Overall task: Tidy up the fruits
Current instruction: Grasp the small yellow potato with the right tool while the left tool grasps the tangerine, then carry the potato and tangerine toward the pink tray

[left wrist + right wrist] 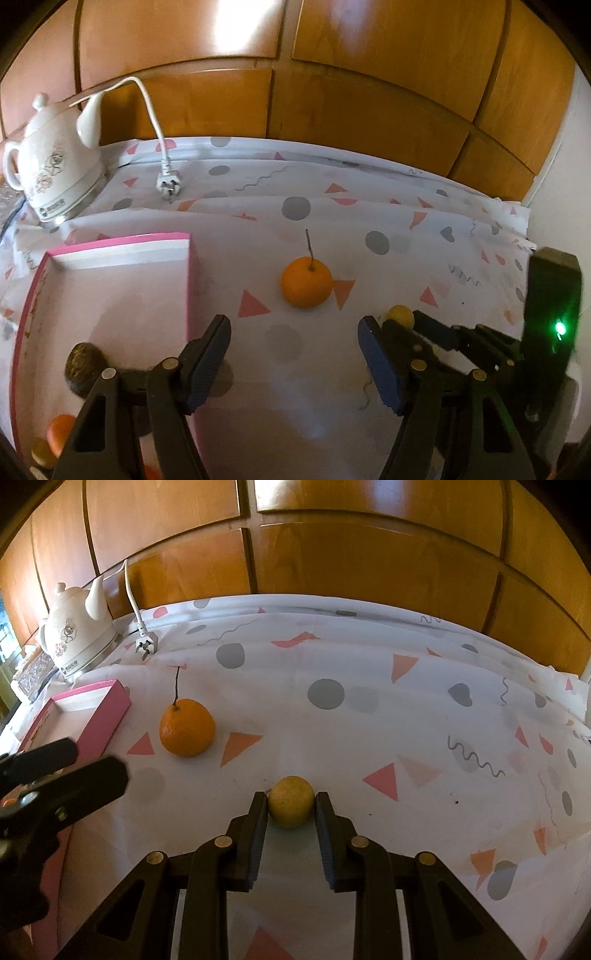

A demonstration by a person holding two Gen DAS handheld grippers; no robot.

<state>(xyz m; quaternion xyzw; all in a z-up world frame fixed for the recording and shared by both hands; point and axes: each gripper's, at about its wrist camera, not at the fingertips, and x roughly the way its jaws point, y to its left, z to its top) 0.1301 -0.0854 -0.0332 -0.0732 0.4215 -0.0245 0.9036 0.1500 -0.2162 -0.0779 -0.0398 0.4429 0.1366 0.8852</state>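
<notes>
1. The right gripper (290,801) has its two black fingers (256,823) pressed against either side of a small round yellow fruit (290,806), clasping it while the fruit sits low on the surface (369,720), which is covered by a white cloth printed with pink triangles and grey dots.
2. The left gripper (293,332) hovers with its blue-padded fingers (207,365) spread wide apart, gripping nothing; bare cloth lies between them.
3. A larger round orange fruit with a thin dark stem (187,726) stands upright on the cloth, well apart from the yellow fruit and near the right wall of a pink-rimmed shallow cardboard box (110,295).
4. Inside the box, at its near end, lie a dark brown wrinkled round fruit (83,365), an orange fruit (61,430) and a small yellowish one (42,452), all partly hidden by the left gripper.
5. A white ceramic electric kettle with a floral print (55,162) stands at the far left corner beside the box, and its white cord ends in a plug (169,184) lying loose on the cloth.
6. Wooden panelled doors (332,92) rise behind the surface.
</notes>
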